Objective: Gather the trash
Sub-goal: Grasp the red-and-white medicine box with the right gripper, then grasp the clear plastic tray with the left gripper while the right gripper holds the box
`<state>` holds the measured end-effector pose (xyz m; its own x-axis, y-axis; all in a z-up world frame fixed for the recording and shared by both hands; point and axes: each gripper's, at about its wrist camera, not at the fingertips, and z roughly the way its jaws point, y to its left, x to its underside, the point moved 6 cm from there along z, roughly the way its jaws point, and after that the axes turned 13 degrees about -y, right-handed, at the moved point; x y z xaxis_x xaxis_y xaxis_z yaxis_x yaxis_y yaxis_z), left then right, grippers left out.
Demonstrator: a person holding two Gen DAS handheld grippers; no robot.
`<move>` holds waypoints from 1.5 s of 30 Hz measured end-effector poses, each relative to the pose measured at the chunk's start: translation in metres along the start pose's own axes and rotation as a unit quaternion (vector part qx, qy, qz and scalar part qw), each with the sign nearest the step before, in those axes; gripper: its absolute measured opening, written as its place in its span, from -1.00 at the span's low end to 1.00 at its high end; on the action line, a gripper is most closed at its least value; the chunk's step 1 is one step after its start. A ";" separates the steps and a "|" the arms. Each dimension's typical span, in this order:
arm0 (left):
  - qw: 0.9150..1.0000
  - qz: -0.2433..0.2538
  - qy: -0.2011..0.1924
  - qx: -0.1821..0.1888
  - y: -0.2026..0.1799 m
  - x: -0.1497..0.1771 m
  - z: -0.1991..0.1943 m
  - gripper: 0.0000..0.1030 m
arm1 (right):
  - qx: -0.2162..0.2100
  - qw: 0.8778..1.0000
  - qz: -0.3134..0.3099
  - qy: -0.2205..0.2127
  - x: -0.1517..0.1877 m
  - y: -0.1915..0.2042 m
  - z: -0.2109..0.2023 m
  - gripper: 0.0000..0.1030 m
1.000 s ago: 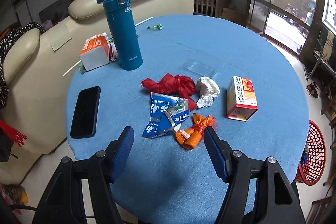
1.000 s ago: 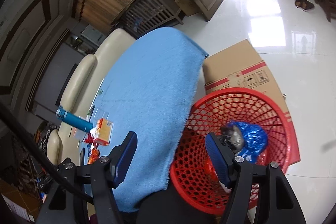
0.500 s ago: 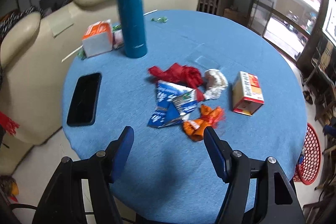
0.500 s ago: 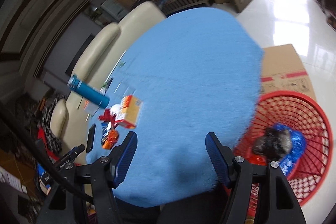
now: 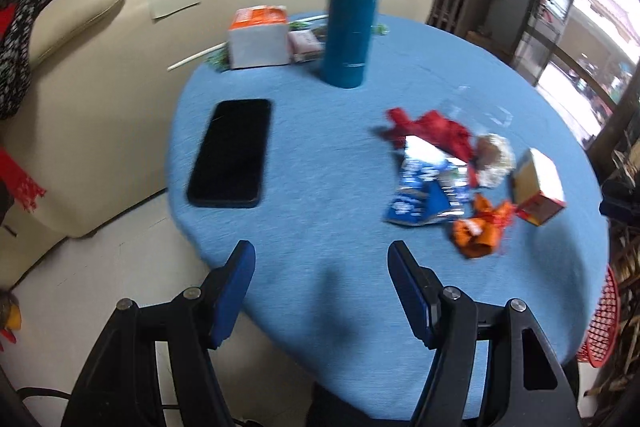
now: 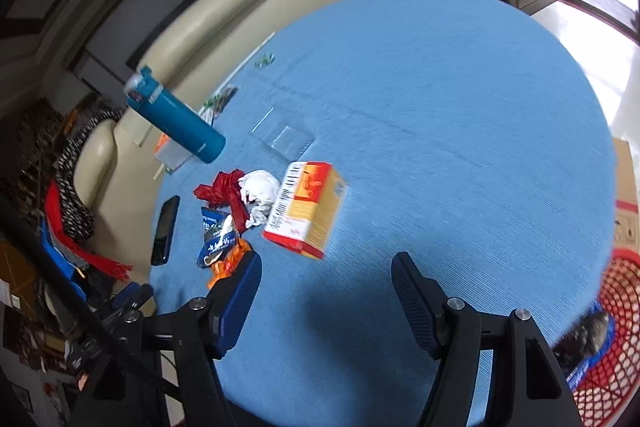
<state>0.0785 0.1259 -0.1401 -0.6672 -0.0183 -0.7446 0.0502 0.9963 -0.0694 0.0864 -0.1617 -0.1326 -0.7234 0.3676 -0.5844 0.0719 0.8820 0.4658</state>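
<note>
Both claws are seen spread, with nothing between the blue pads. Left gripper is held tilted downward over the near edge of the round table, beside the black phone. Right gripper is likewise pitched down over the table's near edge, its view rolled to one side, just short of the yellow-and-red carton.

Trash is found clustered toward the right part of the table in the left wrist view: a red wrapper, a crumpled white paper ball, a torn blue-and-silver sachet, an orange wrapper and the carton, all touching or just beside one another. A clear plastic piece is noted beyond them.

A teal flask is standing upright near the far edge, beside a white-and-orange box.

A red mesh basket is set on the floor below the table's right edge; a blue bag and a dark crumpled item are seen inside it.
</note>
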 end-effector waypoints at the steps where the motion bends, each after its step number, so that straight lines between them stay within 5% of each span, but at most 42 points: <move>1: 1.000 -0.002 0.000 -0.003 0.005 0.002 0.001 0.35 | 0.003 1.000 -0.003 0.006 -0.002 0.006 0.010 0.38; 12: 1.000 -0.010 -0.003 -0.002 0.032 -0.010 0.014 0.35 | 0.124 0.989 -0.061 0.049 -0.003 0.026 0.103 0.33; 15: 1.000 -0.007 -0.009 0.027 0.017 -0.030 0.019 0.37 | 0.114 0.990 -0.066 0.043 0.001 0.026 0.108 0.02; 21: 0.997 0.010 -0.011 0.082 -0.036 -0.068 0.039 0.48 | 0.098 0.993 -0.057 0.018 0.006 0.009 0.087 0.02; 27: 0.990 -0.015 0.037 0.138 -0.102 -0.097 0.077 0.49 | 0.082 0.996 -0.028 0.015 0.018 -0.024 0.058 0.01; 38: 0.975 -0.101 0.159 0.115 -0.183 -0.124 0.170 0.50 | 0.025 0.999 -0.031 0.004 0.040 -0.053 0.025 0.02; 45: 0.971 -0.129 0.187 0.073 -0.207 -0.127 0.205 0.50 | -0.008 0.999 -0.034 -0.008 0.050 -0.058 0.019 0.02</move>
<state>0.3055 -0.0952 -0.1675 -0.8939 -0.2064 -0.3980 -0.0677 0.9397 -0.3353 0.0587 -0.1885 -0.2011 -0.7149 0.3115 -0.6260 0.0113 0.9003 0.4351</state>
